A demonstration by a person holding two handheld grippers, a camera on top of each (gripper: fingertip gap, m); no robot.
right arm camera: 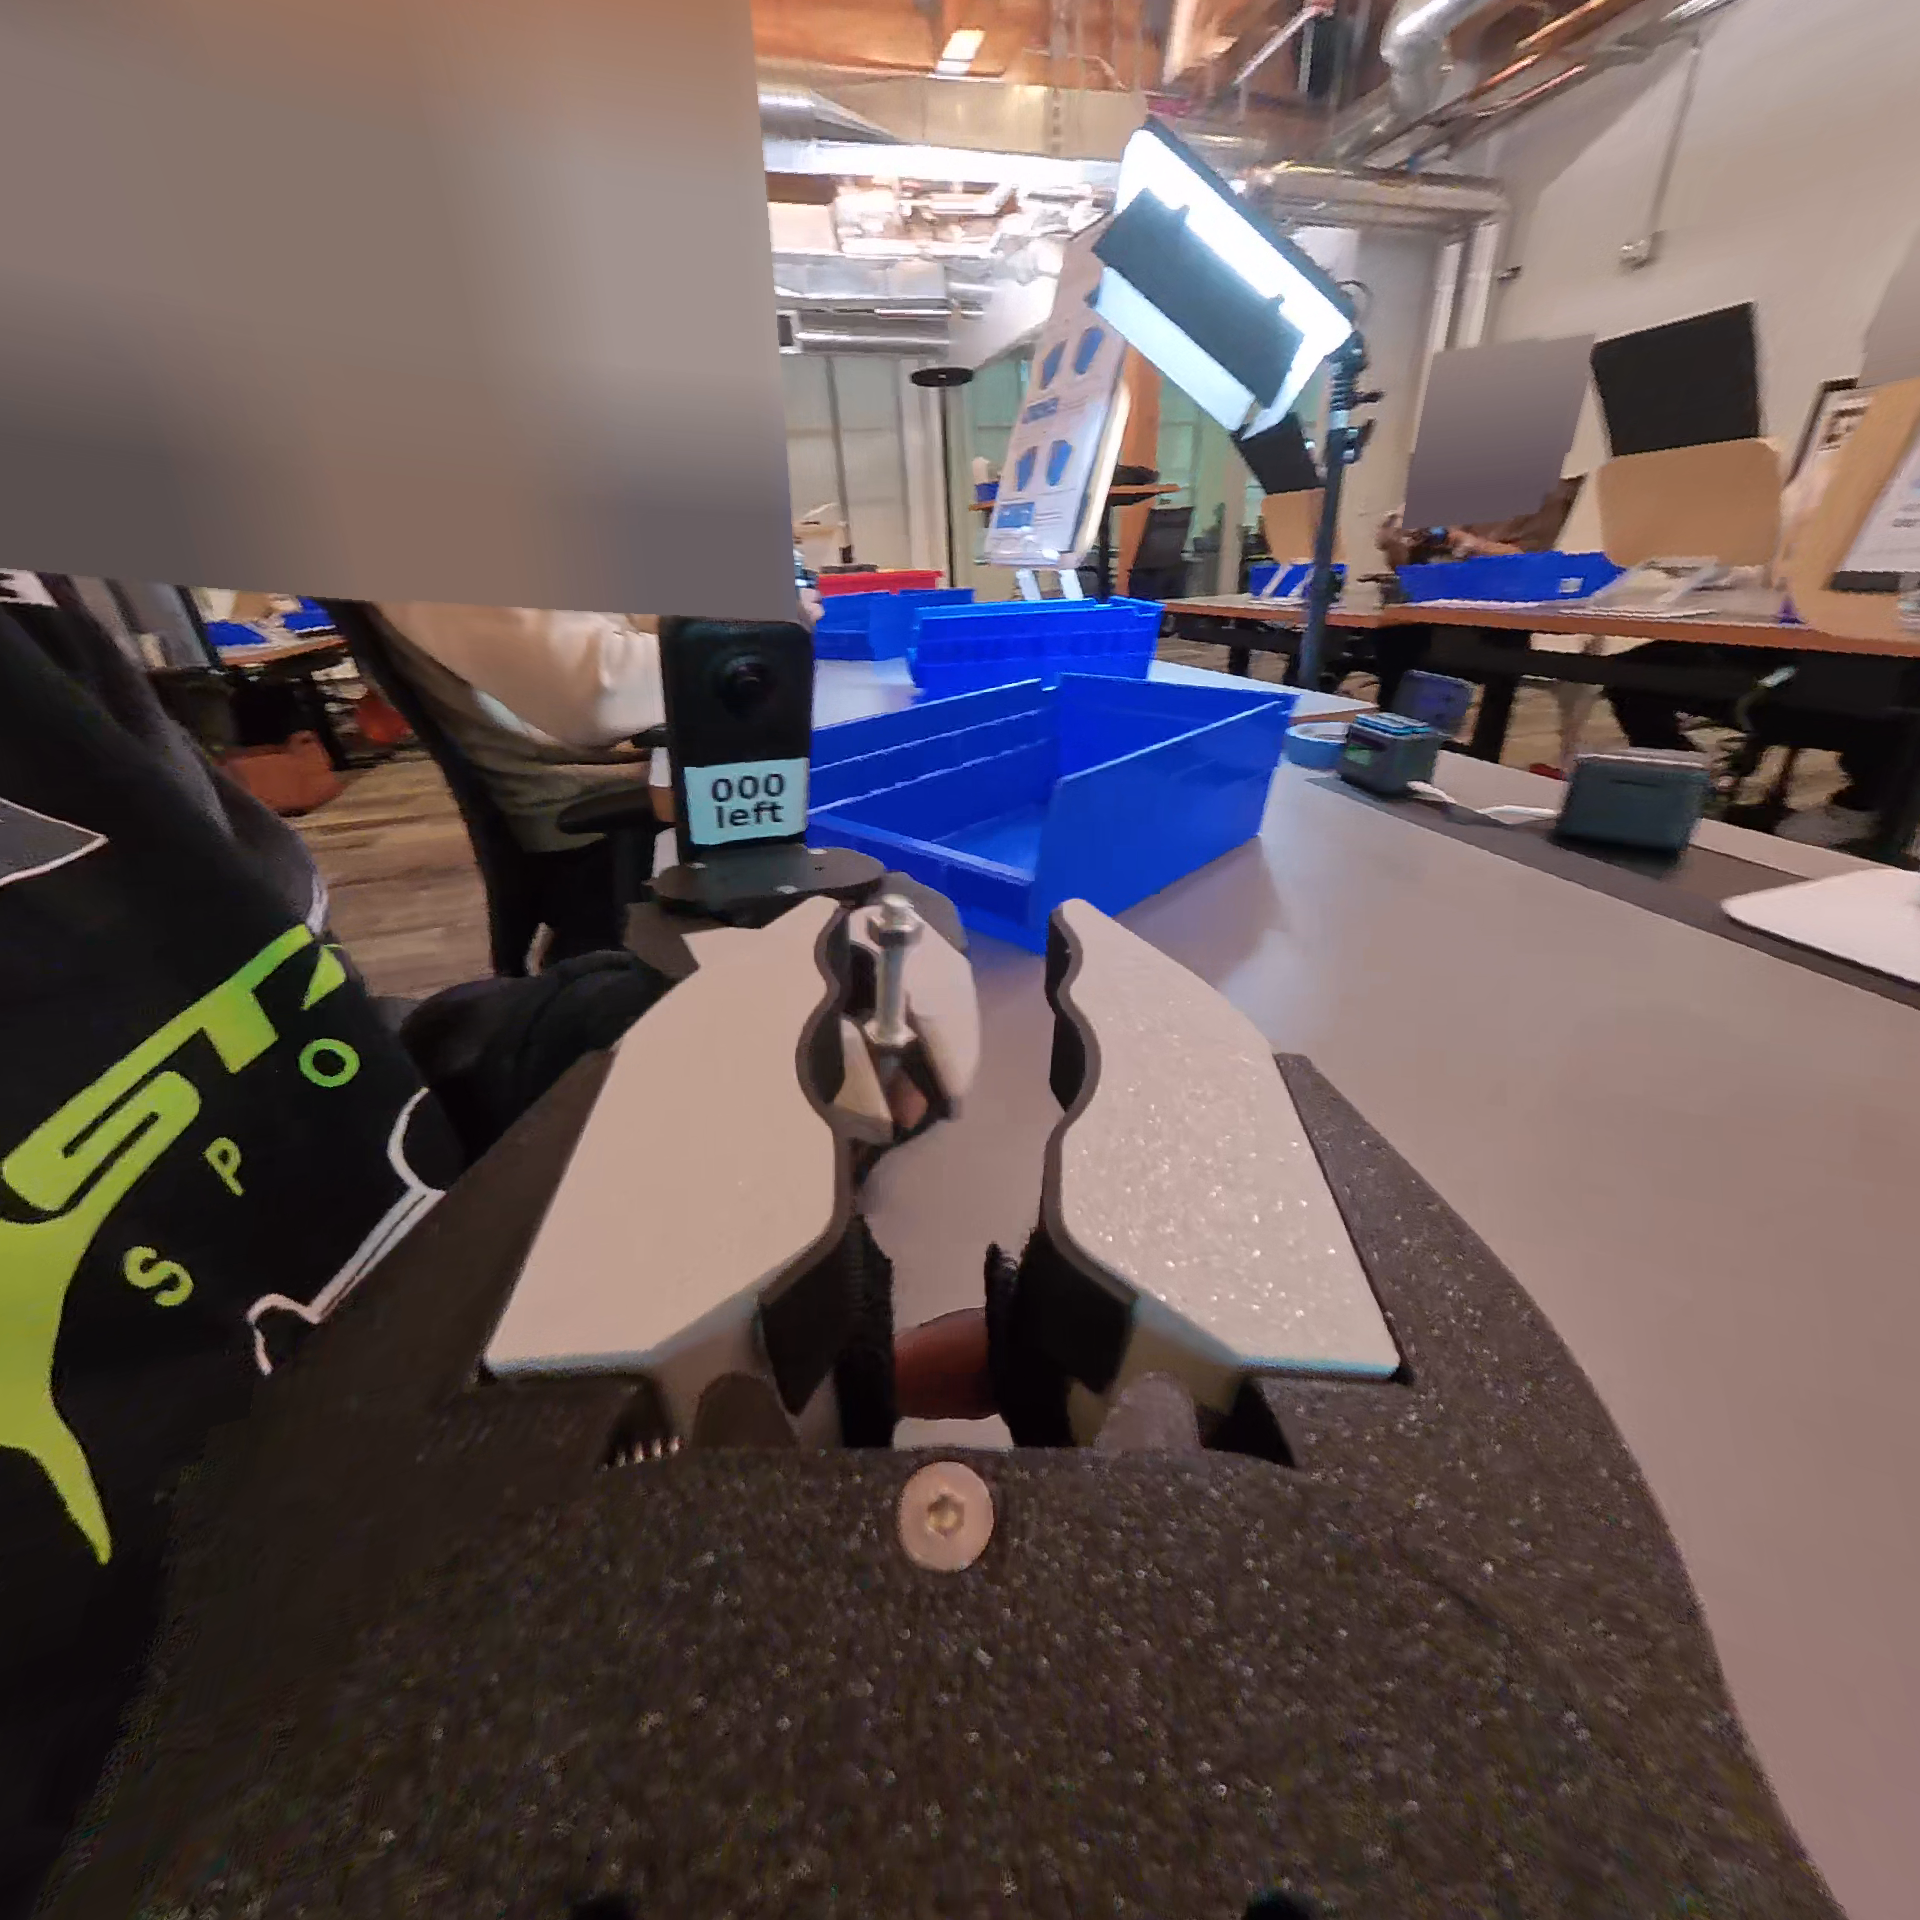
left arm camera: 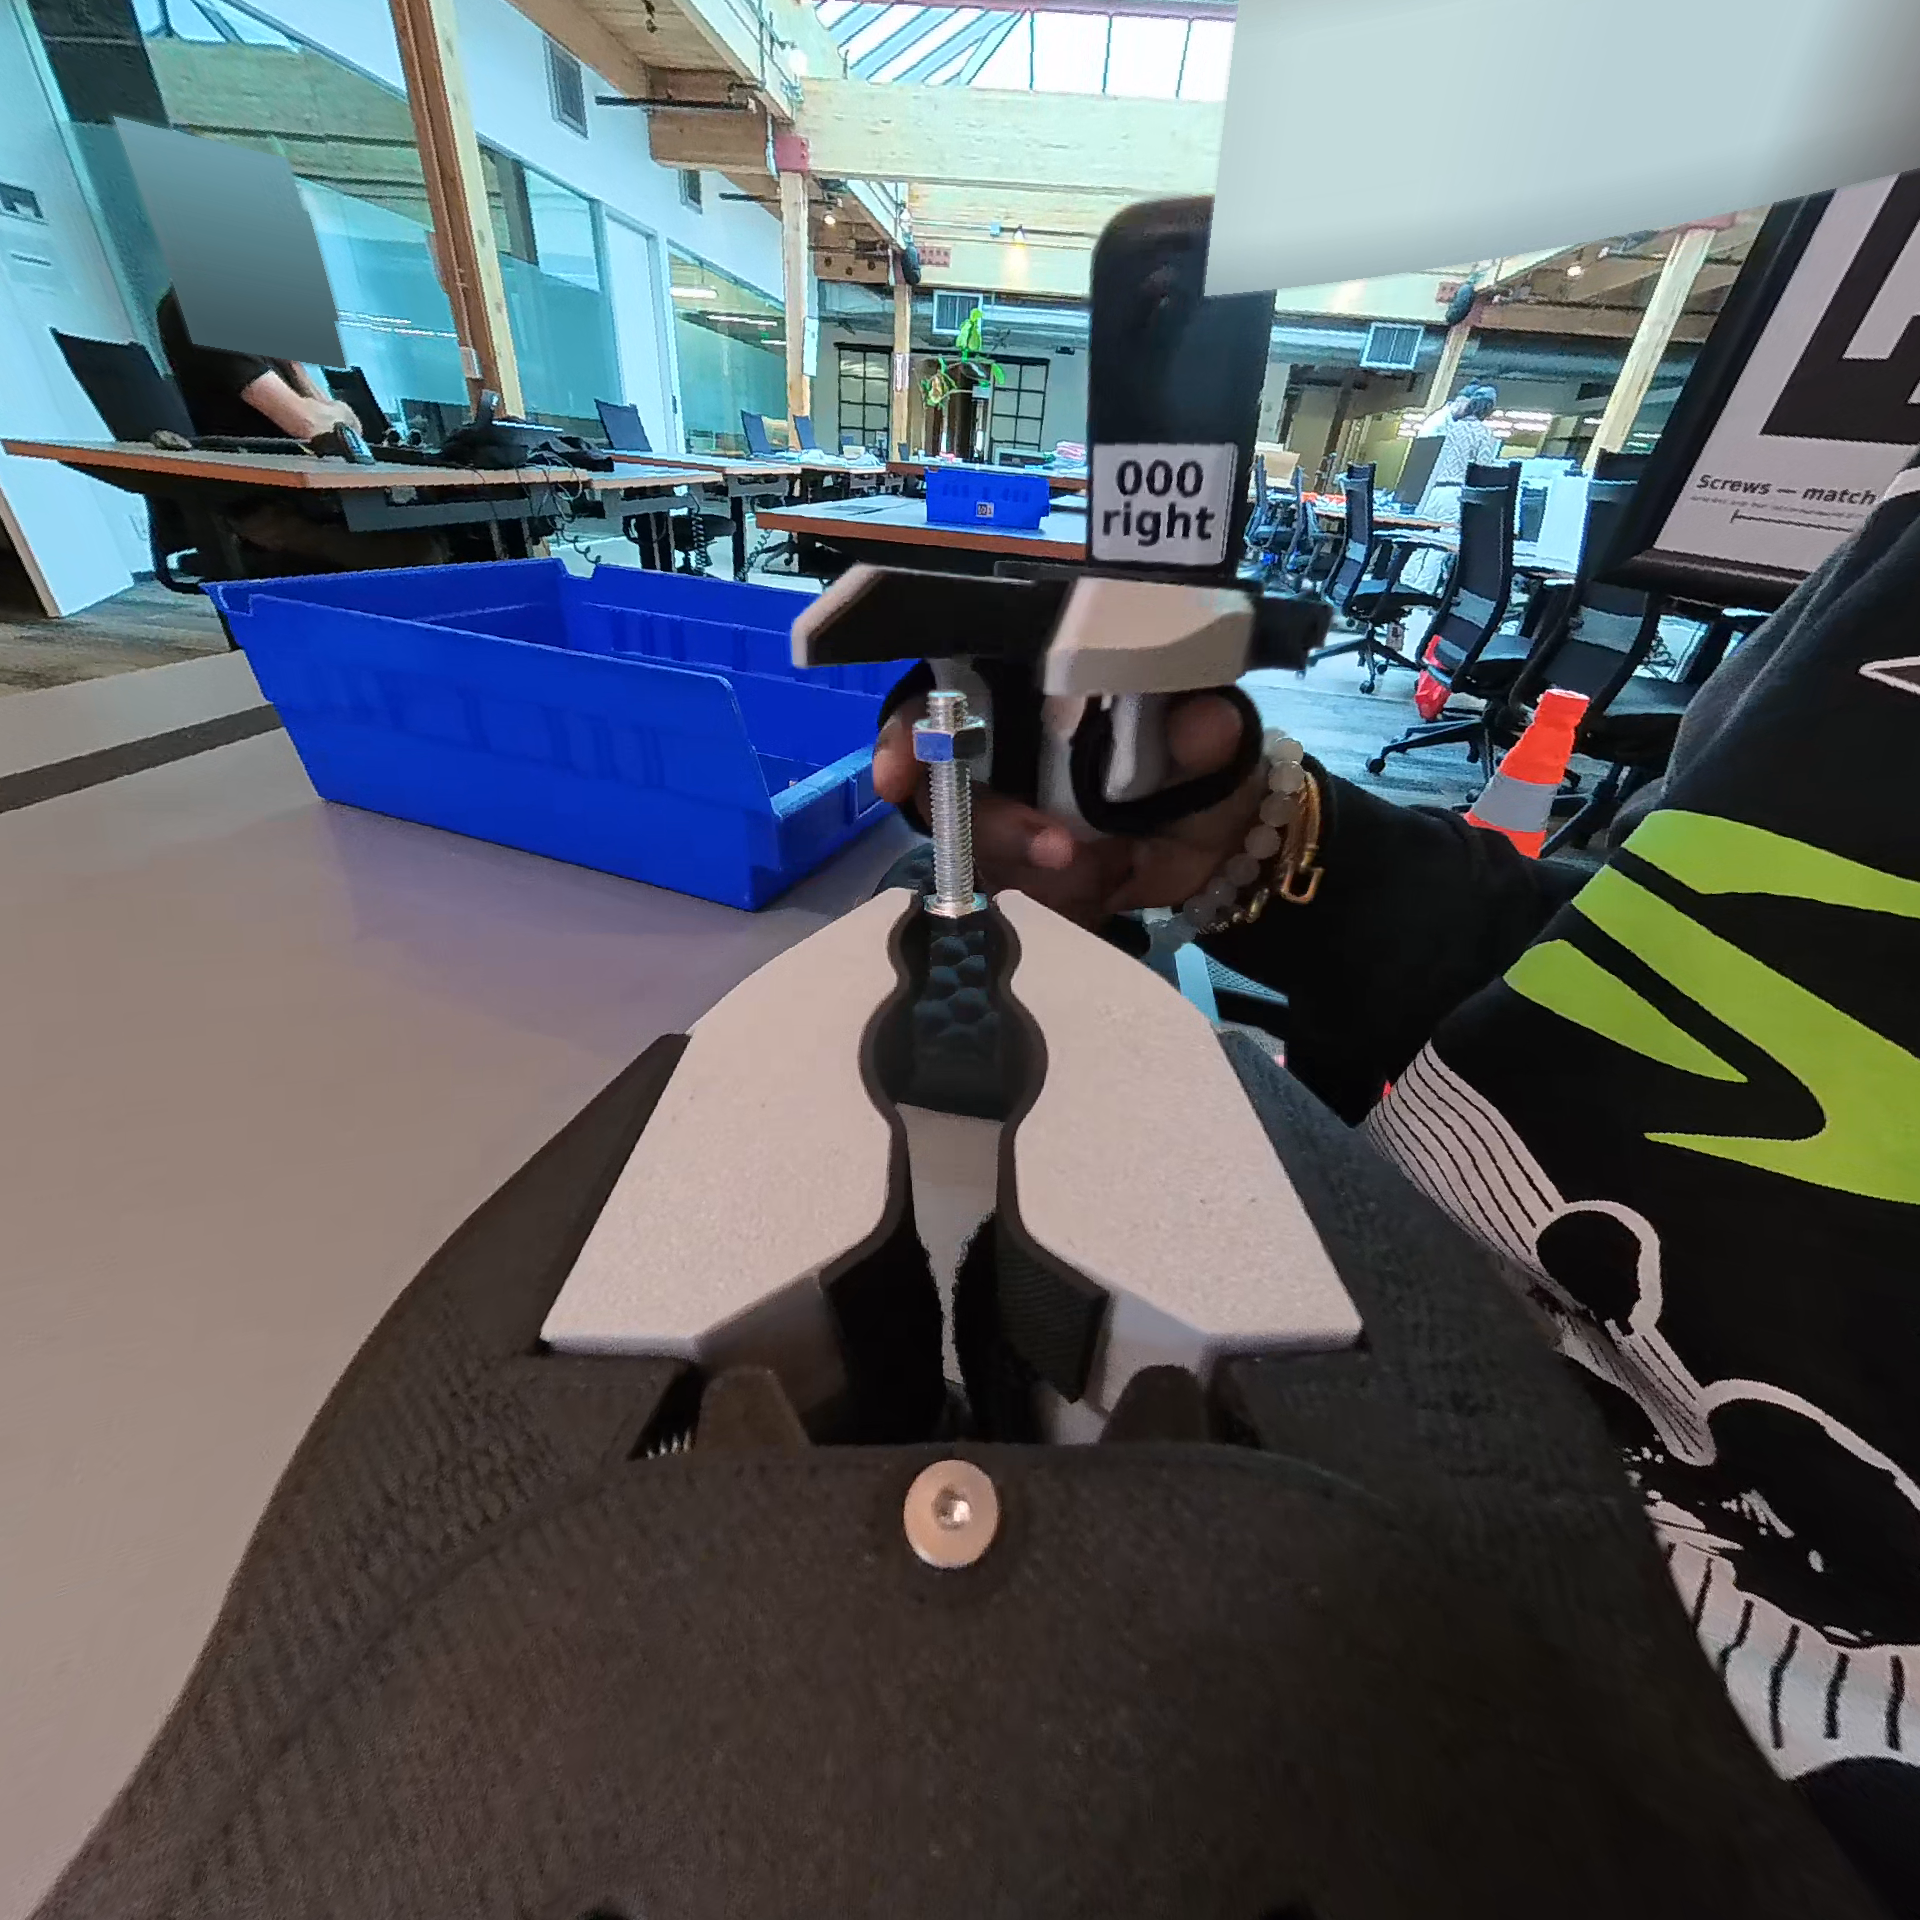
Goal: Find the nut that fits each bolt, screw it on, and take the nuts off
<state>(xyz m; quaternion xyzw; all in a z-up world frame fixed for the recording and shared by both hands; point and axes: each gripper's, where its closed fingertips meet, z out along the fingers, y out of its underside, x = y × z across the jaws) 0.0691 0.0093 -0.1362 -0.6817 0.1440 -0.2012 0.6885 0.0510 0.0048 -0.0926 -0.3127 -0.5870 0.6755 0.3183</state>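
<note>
My left gripper (left arm camera: 954, 906) is shut on the head of a silver bolt (left arm camera: 951, 821) and holds it upright above the grey table (left arm camera: 312, 1039). A silver nut (left arm camera: 951, 740) sits on the thread near the bolt's tip. My right gripper (right arm camera: 1003, 925) is open. The bolt (right arm camera: 891, 977) and its nut (right arm camera: 894, 928) stand between its fingers, closer to the left finger (right arm camera: 748, 997), and the pads do not press on them. In the left wrist view the right gripper (left arm camera: 1039, 623) hovers just above the bolt's tip. The left gripper (right arm camera: 894, 1055) also shows in the right wrist view.
A blue plastic bin (left arm camera: 540, 727) stands on the table beyond the grippers and also shows in the right wrist view (right arm camera: 1143, 790). Small grey devices (right arm camera: 1631, 800), a blue tape roll (right arm camera: 1311, 743) and a white pad (right arm camera: 1849, 920) lie at the right. An orange cone (left arm camera: 1532, 779) stands on the floor. The left gripper's tips are roughly 4 cm from the right gripper's.
</note>
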